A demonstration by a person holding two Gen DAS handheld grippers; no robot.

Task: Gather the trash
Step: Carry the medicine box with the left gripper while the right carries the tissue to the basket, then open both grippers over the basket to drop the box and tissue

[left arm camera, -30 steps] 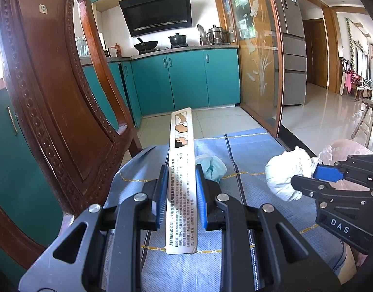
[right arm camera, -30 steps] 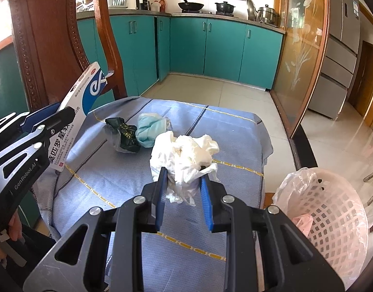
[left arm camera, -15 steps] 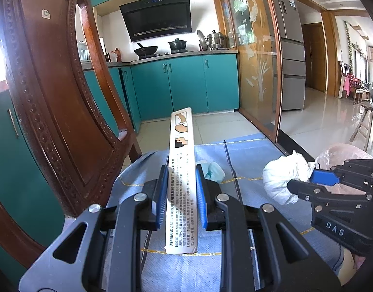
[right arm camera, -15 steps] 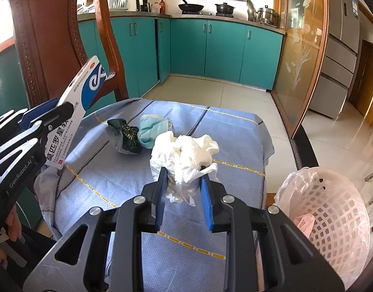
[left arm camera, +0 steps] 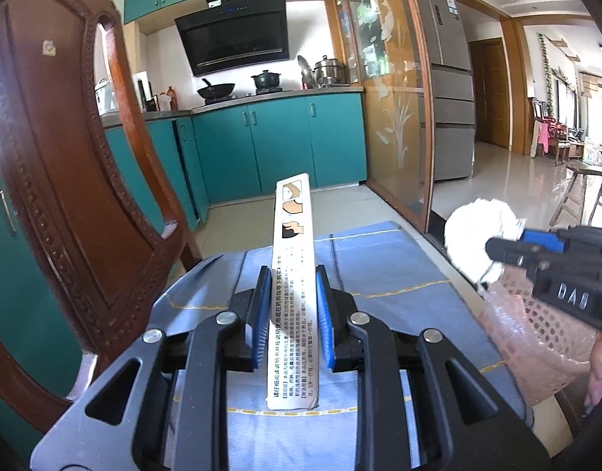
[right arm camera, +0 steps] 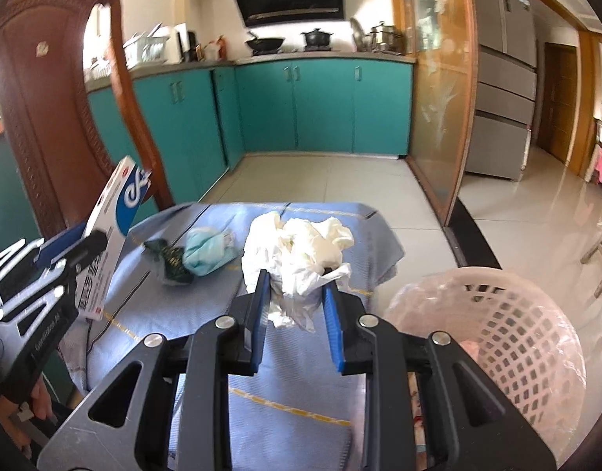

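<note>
While both tools hung over the blue cloth (right arm camera: 301, 388), the left gripper (left arm camera: 293, 310) was clamped on a long white medicine box (left arm camera: 294, 274), blue pads pressed flat against its two narrow sides, the box jutting forward and up, lifted off the cloth! Over on the right, the right gripper (right arm camera: 297, 306) was clenched around a crumpled white tissue wad (right arm camera: 301, 251), the paper bulging out above and below the pads. From the left wrist view that same wad (left arm camera: 477, 235) showed at the right edge, hanging above the pink basket (left arm camera: 536, 337). Just right of the right gripper sat that basket (right arm camera: 528, 337), a lattice bin lined with a clear plastic bag, standing beside the cloth's right edge. A little farther along the cloth lay two more scraps, touching one another: a dark green wrapper (right arm camera: 169, 261) on the left and a pale teal crumpled mask (right arm camera: 207, 249) on the right, both left of the tissue wad. On the left side rose a carved wooden chair back (left arm camera: 65, 204). Far beyond stood teal kitchen cabinets (right arm camera: 301, 110), a black range hood (left arm camera: 234, 39) above them, and a grey fridge (right arm camera: 505, 78) away to the right
</note>
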